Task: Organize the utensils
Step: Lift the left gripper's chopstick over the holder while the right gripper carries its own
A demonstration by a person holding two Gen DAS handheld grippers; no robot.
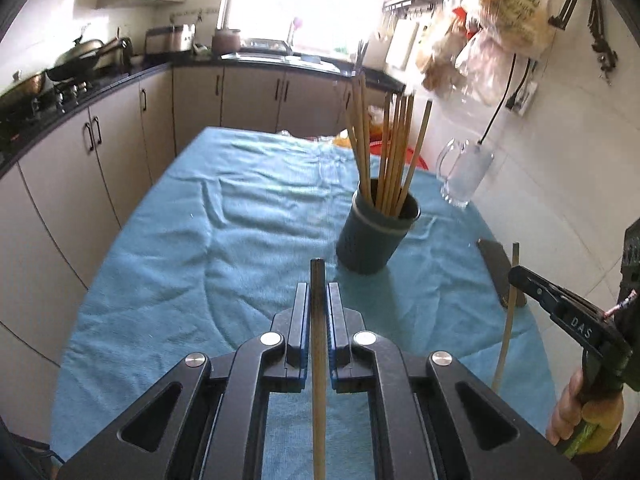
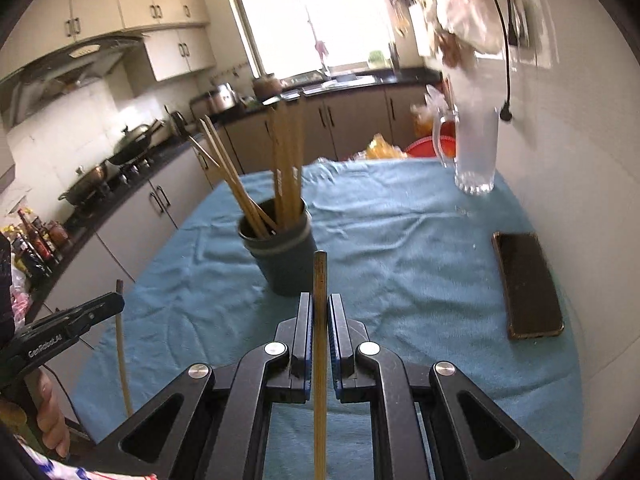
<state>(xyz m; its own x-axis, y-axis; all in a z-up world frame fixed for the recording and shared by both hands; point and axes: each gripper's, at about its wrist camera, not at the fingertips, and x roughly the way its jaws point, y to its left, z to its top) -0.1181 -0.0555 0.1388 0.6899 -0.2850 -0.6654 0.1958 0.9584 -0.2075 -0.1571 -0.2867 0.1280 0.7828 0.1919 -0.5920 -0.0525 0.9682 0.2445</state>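
A dark teal utensil cup stands on the blue cloth and holds several wooden chopsticks; it also shows in the right wrist view. My left gripper is shut on one wooden chopstick, held upright above the cloth, short of the cup. My right gripper is shut on another chopstick, also upright, near the cup. Each gripper shows in the other's view: the right one with its chopstick, the left one with its chopstick.
A blue cloth covers the table. A glass mug stands at the far right by the wall. A dark phone lies at the right edge. Kitchen counters and a stove run along the left.
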